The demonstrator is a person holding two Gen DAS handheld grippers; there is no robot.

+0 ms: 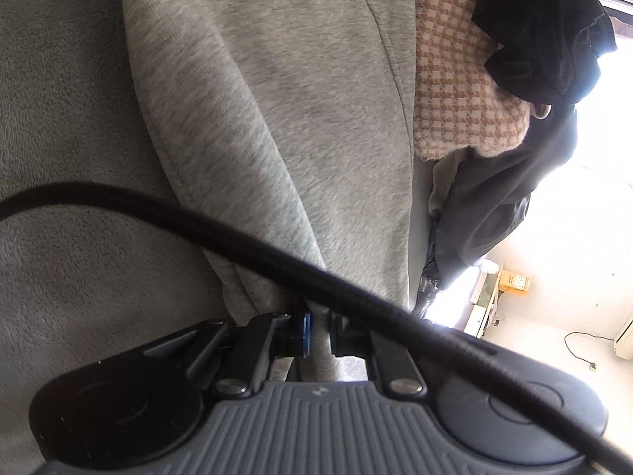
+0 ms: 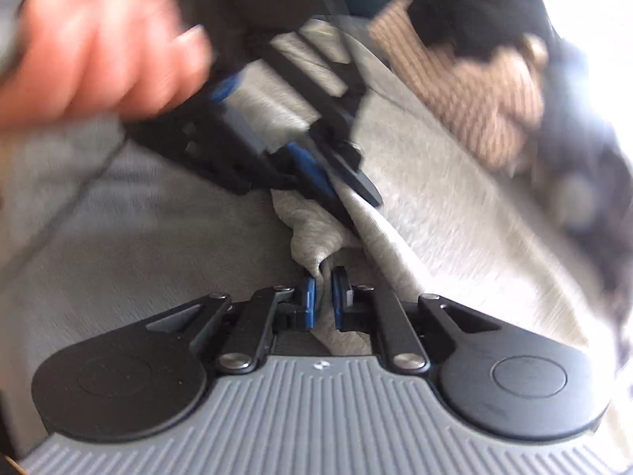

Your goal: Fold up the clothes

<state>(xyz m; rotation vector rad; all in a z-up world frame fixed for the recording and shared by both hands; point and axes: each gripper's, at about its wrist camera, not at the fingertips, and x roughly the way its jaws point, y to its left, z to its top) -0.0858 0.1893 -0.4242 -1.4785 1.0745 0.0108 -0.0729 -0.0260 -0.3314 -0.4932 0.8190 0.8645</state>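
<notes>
The grey garment (image 1: pixel 277 118) is soft, heathered sweatshirt stuff with a stitched seam, draped in long folds over a fuzzy grey blanket (image 1: pixel 59 158). Left gripper (image 1: pixel 318 332) is clamped on a bunched edge of it — blue pads pinching the cloth. Right gripper (image 2: pixel 324 301) is closed on another fold of the same garment, just beside the left gripper's tips, though that view is blurry. A hand (image 2: pixel 91 51) shows at top left there. Beyond the garment sits a pile — a houndstooth piece (image 1: pixel 455 91), a black one (image 1: pixel 546 35) on top.
</notes>
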